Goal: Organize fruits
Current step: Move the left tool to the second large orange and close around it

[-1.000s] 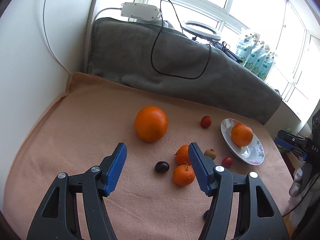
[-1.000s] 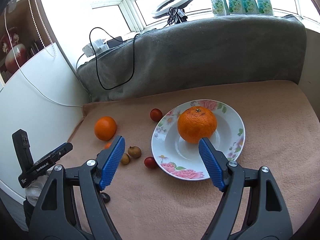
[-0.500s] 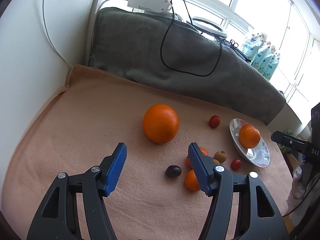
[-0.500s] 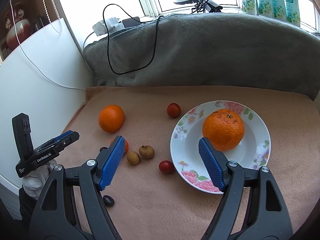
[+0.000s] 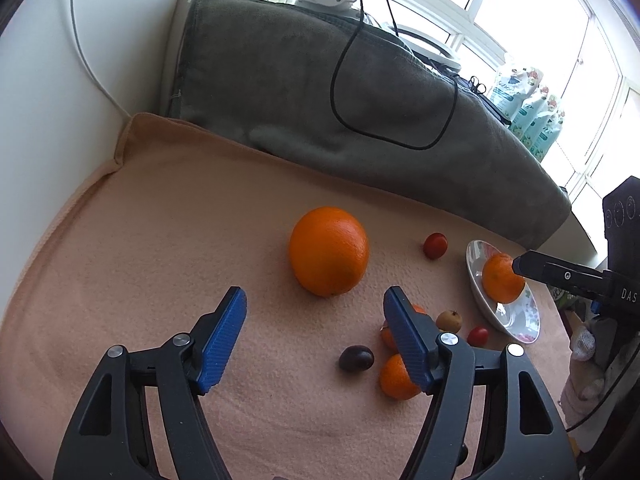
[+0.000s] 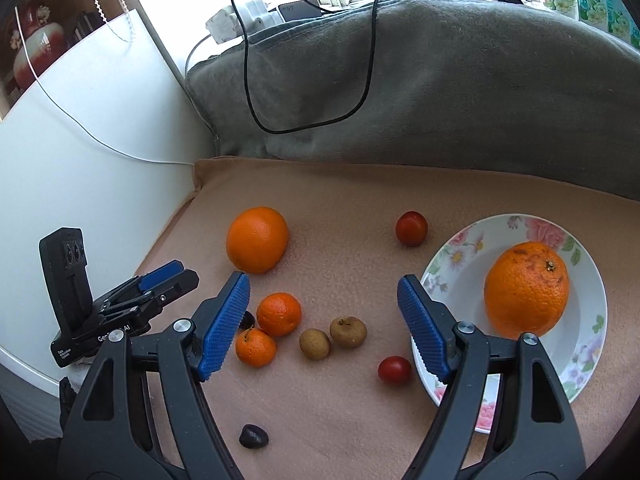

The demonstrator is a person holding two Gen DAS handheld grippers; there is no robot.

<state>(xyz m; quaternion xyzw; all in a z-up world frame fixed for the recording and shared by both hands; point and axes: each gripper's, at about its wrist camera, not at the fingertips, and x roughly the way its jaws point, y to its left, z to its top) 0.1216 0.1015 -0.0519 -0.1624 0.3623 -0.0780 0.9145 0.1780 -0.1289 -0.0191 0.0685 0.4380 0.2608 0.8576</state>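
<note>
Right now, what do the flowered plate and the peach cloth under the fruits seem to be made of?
Flowered plate: probably glazed ceramic or porcelain; glossy white surface with window reflections and printed flowers at the rim.
Peach cloth: soft fleece or towel-like fabric, matte, with a fine nubbly pile and a folded, rounded edge at the far corner. The exact fibre cannot be told.

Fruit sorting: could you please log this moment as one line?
left tongs: opening, empty | right tongs: open, empty | plate: one orange | large orange: on cloth
</note>
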